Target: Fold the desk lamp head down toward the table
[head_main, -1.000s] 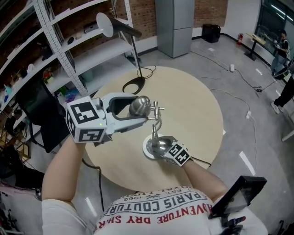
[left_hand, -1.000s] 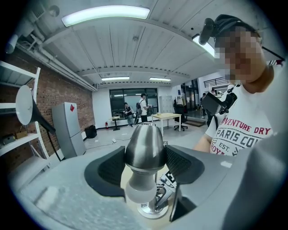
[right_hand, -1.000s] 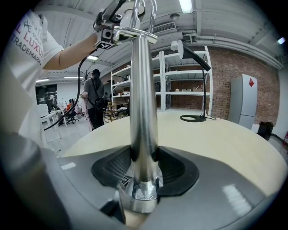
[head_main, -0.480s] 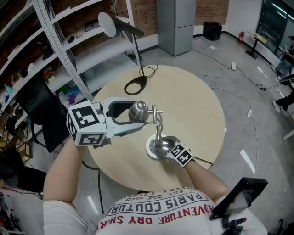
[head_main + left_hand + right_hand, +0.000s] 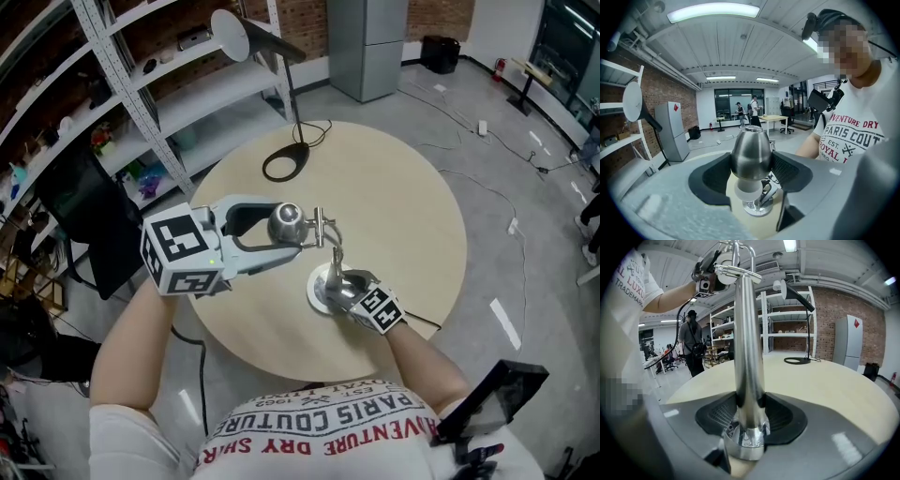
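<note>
- Round beige table (image 5: 412, 206) in a brick-walled workshop. The chrome desk lamp stands near your edge, its round base (image 5: 319, 292) flat on the top.
- Your left gripper (image 5: 284, 228) is clamped on the lamp head (image 5: 750, 152). Its pads sit on both sides of the steel shade, and the white diffuser pokes out below.
- The lamp head hangs above and left of the base, roughly level with the pivot bar (image 5: 323, 228) at the top of the post.
- Your right gripper (image 5: 349, 289) is closed on the post (image 5: 747, 357) just above the base. That's your anchor.
- Step in hand, as I read it: swing the lamp head down about the pivot bar, toward the tabletop left of the base. It looks barely started.
- Move the left hand on an arc around the pivot bar, not straight down. A straight push would likely load the post and try to tip the base.
- The shade is smooth and rounded, so it will probably slip. Grip its widest band and go slow.
- Don't loosen the right clamp. Press the base down if the hinge resists.
- The black desk lamp (image 5: 286, 161) stands well beyond the base on the far side, so no clash expected.
</note>
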### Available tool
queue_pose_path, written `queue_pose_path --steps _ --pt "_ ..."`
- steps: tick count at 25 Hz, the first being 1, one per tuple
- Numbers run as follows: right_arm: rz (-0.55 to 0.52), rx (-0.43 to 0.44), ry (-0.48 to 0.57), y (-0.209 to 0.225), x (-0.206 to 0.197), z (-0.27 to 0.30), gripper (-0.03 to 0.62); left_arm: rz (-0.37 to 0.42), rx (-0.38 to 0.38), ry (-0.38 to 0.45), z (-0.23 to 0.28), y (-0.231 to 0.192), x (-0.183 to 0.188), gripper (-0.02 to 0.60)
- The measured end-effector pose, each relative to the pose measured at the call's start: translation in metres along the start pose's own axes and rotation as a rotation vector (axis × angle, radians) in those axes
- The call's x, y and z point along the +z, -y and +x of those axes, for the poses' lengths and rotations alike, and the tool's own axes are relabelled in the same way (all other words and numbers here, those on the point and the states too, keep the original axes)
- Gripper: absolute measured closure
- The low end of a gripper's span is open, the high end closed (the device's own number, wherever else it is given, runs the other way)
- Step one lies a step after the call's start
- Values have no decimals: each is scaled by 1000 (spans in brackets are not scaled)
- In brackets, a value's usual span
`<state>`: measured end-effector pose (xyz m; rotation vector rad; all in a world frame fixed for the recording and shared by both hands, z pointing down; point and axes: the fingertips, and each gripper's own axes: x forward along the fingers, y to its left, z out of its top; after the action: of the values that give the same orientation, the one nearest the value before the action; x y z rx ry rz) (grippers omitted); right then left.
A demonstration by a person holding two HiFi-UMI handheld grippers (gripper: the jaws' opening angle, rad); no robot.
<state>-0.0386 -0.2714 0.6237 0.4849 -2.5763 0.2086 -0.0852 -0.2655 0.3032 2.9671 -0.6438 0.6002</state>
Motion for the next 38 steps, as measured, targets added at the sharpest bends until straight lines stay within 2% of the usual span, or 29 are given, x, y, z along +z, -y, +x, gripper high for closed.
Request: queue_pose_path --steps 6,12,29,38 --pt "23 -48 28 -3 -2 3 405 -3 19 39 -13 4 -16 318" --pt "37 -53 20 0 5 2 405 -11 10 31 -22 -7 -23 319" --pt "45 -107 20 4 5 2 407 -33 -4 14 -43 -16 -78 324" --pt "54 -124 26 8 0 -1 407 -38 18 16 -41 -16 -95 327"
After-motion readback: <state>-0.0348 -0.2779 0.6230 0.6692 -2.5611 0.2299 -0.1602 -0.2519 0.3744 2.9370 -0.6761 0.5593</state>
